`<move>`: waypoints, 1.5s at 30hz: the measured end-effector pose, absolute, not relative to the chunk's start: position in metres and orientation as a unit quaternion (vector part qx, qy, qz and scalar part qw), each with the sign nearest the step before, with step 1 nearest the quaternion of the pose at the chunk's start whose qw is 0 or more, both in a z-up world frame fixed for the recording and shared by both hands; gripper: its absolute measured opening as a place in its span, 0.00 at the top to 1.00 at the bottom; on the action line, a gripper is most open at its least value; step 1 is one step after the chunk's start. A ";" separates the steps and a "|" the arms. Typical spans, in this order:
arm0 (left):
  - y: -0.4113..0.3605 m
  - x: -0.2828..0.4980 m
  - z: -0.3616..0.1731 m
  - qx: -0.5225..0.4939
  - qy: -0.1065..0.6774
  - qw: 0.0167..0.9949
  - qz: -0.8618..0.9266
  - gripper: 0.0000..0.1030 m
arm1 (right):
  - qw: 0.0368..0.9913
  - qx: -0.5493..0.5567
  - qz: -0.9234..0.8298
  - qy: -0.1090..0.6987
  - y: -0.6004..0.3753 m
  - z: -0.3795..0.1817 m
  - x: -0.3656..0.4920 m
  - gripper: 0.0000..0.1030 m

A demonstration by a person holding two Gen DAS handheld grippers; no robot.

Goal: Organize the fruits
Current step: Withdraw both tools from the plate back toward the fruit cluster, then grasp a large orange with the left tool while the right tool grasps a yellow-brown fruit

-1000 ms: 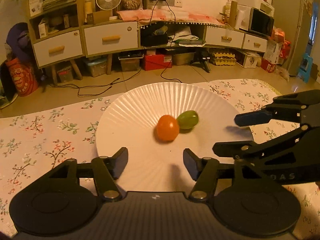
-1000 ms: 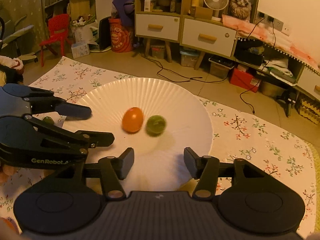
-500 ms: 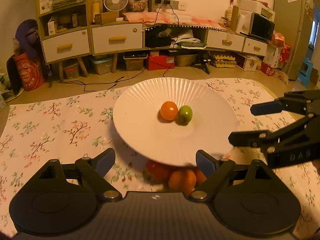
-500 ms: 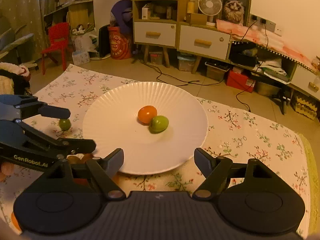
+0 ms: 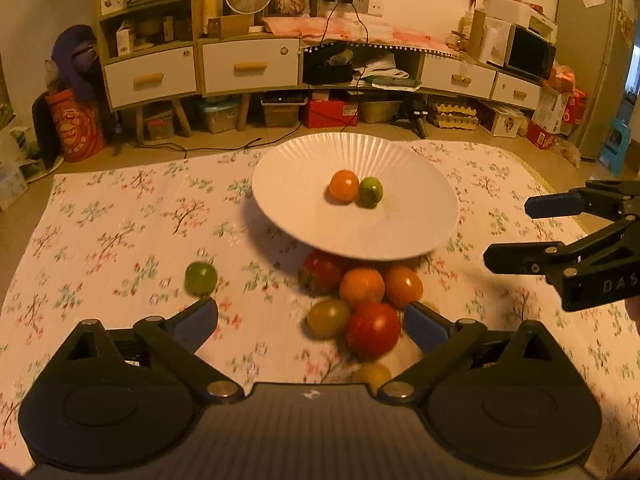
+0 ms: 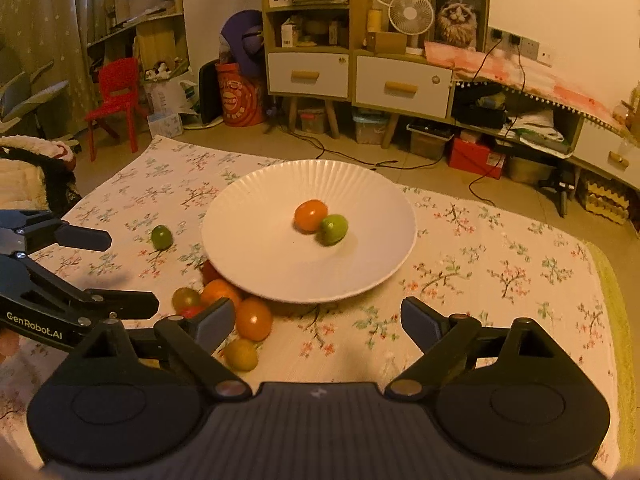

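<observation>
Reading "GenRobot.AI" on your left gripper at the left edge of the right wrist view, and "DAS" on your right gripper at the right edge of the left wrist view, you hold both claws wide and empty. The white plate, mid-frame, carries two fruits: one orange tomato touching one green fruit. Below its near rim, the left wrist view shows six clustered fruits on the floral cloth. One green tomato lies apart, lower left.
</observation>
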State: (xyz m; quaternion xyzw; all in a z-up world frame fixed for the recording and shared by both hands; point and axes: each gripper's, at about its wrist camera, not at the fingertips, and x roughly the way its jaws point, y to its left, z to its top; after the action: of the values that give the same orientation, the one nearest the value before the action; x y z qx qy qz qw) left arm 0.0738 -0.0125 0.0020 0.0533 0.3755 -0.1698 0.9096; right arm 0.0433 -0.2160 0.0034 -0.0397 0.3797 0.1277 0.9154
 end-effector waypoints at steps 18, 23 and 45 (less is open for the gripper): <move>0.026 0.015 -0.015 0.012 0.387 0.907 -0.165 0.02 | 0.913 -0.007 0.136 0.385 -0.208 -0.016 -0.012 0.08; 0.029 0.000 -0.022 0.011 0.393 0.903 -0.174 0.02 | 0.911 -0.005 0.148 0.384 -0.204 -0.020 -0.024 0.08; 0.015 -0.032 -0.050 0.047 0.400 0.893 -0.200 0.03 | 0.895 -0.034 0.179 0.407 -0.171 -0.055 -0.049 0.08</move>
State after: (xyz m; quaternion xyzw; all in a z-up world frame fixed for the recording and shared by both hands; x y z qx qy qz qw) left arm -0.0319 0.0150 -0.0504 0.0468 0.3995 -0.2001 0.8934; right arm -0.0490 -0.1709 -0.0551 -0.0344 0.4073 0.1795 0.8948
